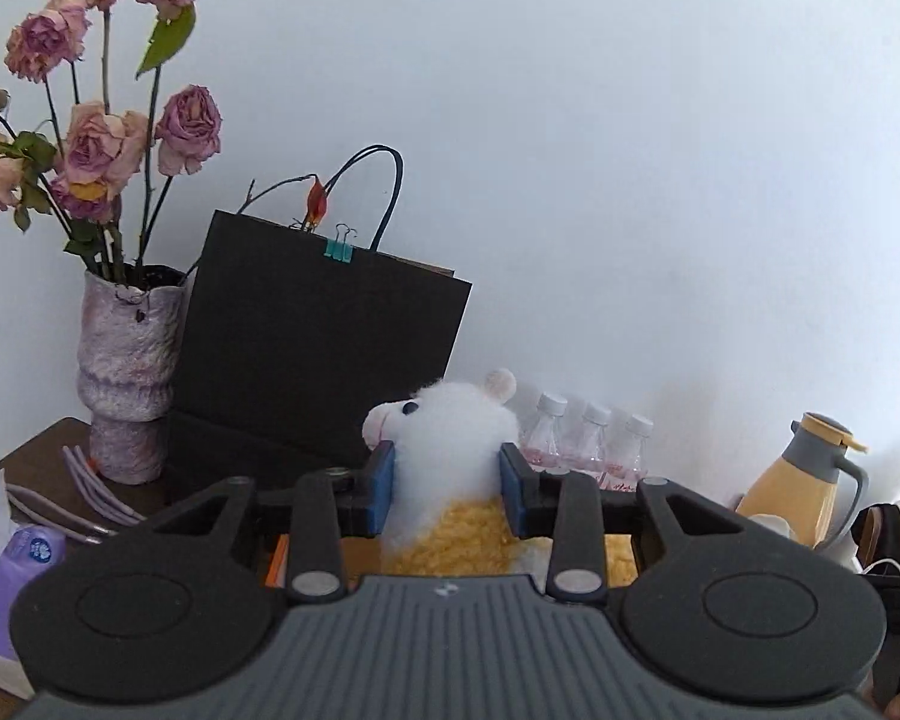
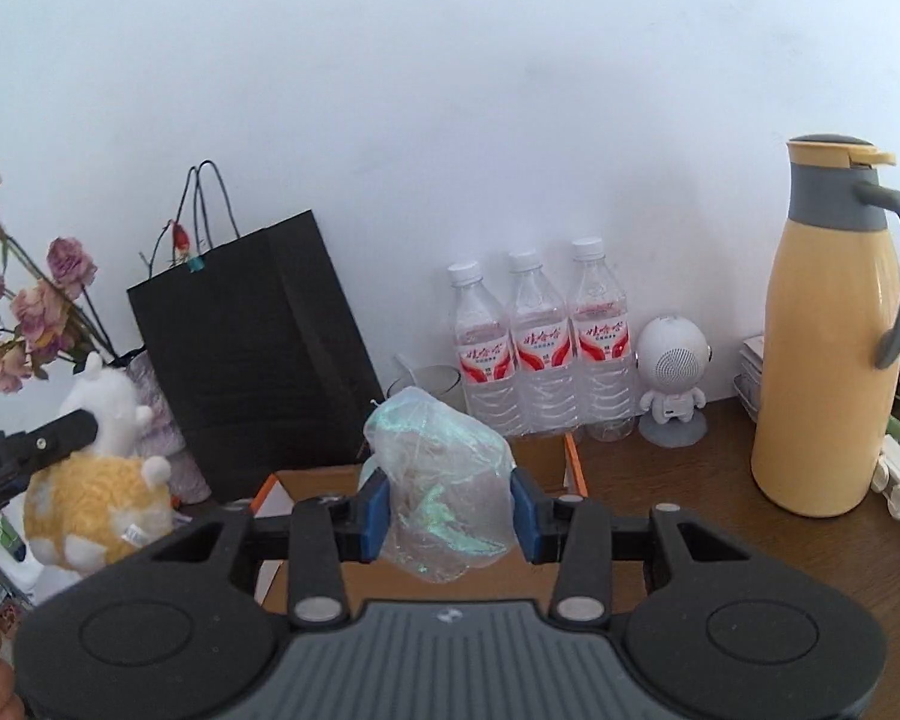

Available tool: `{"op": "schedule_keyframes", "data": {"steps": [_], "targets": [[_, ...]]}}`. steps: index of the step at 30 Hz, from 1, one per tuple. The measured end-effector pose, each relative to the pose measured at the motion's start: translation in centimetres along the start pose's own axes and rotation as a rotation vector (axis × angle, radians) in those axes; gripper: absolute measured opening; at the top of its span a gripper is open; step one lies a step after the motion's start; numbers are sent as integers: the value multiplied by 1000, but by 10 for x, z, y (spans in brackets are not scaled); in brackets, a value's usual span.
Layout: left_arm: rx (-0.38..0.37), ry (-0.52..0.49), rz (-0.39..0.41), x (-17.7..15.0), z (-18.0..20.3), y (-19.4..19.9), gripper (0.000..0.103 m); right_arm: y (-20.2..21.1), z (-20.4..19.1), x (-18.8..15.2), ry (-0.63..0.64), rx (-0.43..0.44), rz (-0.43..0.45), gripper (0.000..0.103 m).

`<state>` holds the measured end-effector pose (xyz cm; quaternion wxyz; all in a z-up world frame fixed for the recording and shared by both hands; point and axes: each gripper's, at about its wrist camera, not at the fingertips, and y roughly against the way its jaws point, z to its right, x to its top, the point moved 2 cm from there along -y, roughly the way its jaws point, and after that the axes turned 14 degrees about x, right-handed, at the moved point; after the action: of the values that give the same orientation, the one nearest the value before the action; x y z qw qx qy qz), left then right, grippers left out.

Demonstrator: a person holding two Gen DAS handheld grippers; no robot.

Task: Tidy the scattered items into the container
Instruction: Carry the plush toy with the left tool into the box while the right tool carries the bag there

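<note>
The left tool (image 1: 448,489) pinches a fluffy white-and-yellow plush animal (image 1: 450,450); the right tool (image 2: 448,513) pinches a crumpled clear plastic bag (image 2: 444,480). Both hang above an open brown cardboard box (image 2: 318,480) on the dark wooden surface (image 2: 690,480).

In the right wrist view, the paper bag (image 2: 252,354) stands at centre left against the wall. Three water bottles (image 2: 540,342) stand right of it, then the robot figurine (image 2: 673,381), then the jug (image 2: 837,330) at far right. The cardboard box (image 2: 546,462) lies before the bottles.
</note>
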<state>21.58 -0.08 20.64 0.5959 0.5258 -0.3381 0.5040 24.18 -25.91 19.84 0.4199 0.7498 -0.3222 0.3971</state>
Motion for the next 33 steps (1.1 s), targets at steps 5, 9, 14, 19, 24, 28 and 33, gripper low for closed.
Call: {"op": "schedule_keyframes", "data": {"steps": [5,9,14,19,24,28,33], "targets": [[45,-29,-42,17,7,-34,37,-28,11,42,17,16,-63,41],[53,-182,-348,0,17,-85,38,-62,8,68,129,16,-332,41],[162,-242,-533,-41,10,-142,38,-124,14,43,52,61,-654,41],[178,-336,-620,-88,6,-159,34,-171,20,-21,87,20,-843,41],[179,-392,-599,-92,-1,-159,33,-187,29,-74,132,-35,-965,41],[212,-472,-575,-94,10,-170,34,-187,28,-86,136,-61,-1005,48],[265,-518,-577,-114,23,-189,33,-177,27,-81,118,-86,-980,50]]}}
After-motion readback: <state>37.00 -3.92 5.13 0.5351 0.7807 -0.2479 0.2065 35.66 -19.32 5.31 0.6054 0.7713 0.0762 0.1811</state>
